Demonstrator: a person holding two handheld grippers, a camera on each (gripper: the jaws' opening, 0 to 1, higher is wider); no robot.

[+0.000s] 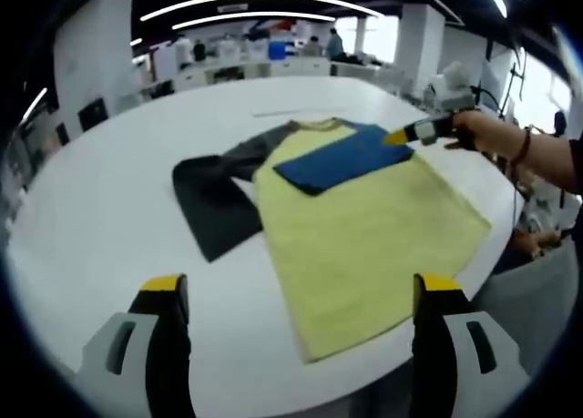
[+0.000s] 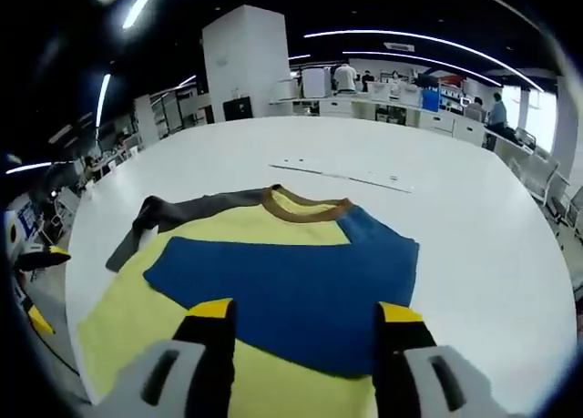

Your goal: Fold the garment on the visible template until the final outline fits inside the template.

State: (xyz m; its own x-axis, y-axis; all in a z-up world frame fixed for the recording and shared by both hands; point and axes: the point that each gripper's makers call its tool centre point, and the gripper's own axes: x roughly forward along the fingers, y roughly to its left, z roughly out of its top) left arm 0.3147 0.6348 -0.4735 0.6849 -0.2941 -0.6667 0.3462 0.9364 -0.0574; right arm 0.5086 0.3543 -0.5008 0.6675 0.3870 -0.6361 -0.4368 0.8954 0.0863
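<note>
A yellow shirt (image 1: pixel 364 227) with a brown collar (image 2: pixel 305 206) lies flat on the round white table (image 1: pixel 109 190). Its blue sleeve (image 2: pixel 282 286) is folded across the chest, while the dark grey sleeve (image 1: pixel 214 199) spreads out to the side. My left gripper (image 1: pixel 301 290) stands open near the table's edge, short of the shirt's hem, with nothing between its jaws. My right gripper (image 2: pixel 305 313) hovers open over the blue sleeve, holding nothing. In the left gripper view the right gripper (image 1: pixel 417 132) comes in from the right, beside the blue sleeve's (image 1: pixel 342 158) shoulder end, held by a hand (image 1: pixel 475 128).
A thin pale strip (image 2: pixel 342 174) lies on the table beyond the collar. The left gripper's yellow tips (image 2: pixel 44 252) peek in at the left edge of the right gripper view. Desks, pillars and people (image 2: pixel 344 75) fill the office behind.
</note>
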